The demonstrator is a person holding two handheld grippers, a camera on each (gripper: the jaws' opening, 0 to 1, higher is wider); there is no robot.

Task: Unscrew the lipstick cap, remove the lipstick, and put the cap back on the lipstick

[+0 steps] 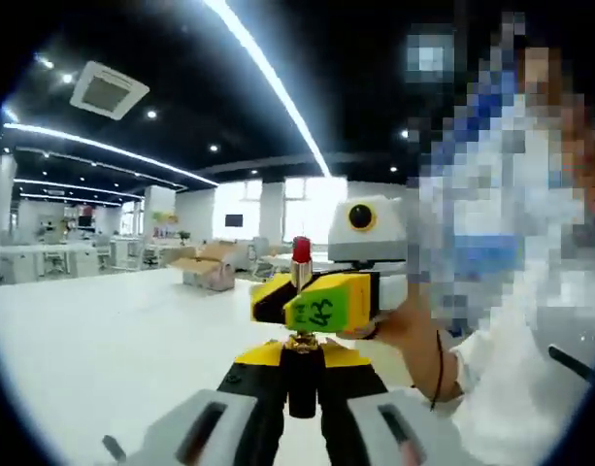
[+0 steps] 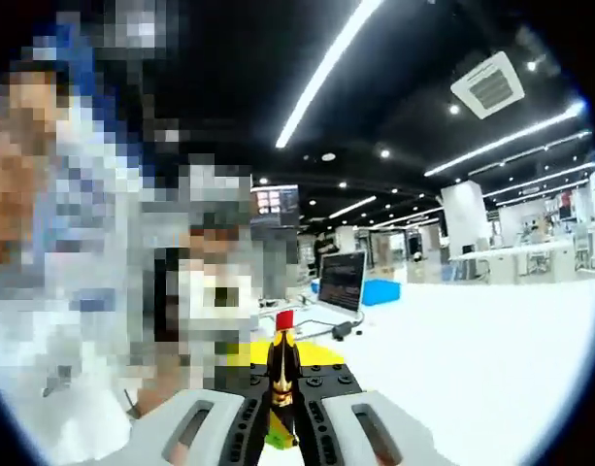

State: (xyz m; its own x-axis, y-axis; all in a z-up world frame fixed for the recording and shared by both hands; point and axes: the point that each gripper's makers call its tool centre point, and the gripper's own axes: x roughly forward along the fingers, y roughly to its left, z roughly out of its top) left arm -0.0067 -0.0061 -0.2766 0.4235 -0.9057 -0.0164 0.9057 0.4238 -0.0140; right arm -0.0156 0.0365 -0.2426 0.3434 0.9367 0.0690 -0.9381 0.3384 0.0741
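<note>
Holding the lipstick (image 1: 301, 254) upright between both grippers above the white table (image 1: 103, 340), red bullet (image 2: 284, 320) exposed at top, long axis vertical, tip up. Left gripper (image 1: 302, 374) is clamped on the black base from below. Right gripper (image 1: 321, 303) comes in from the side, jaws closed around the gold mid-section, likely to steady or twist it. Cap isn't visible to me. In the right gripper view, that gripper (image 2: 280, 403) pinches the tube. Laptop (image 2: 342, 282) sits behind.

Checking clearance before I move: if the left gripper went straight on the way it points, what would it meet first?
Likely the right gripper, crossing just ahead on the lipstick that the left gripper holds; depth is uncertain.
</note>
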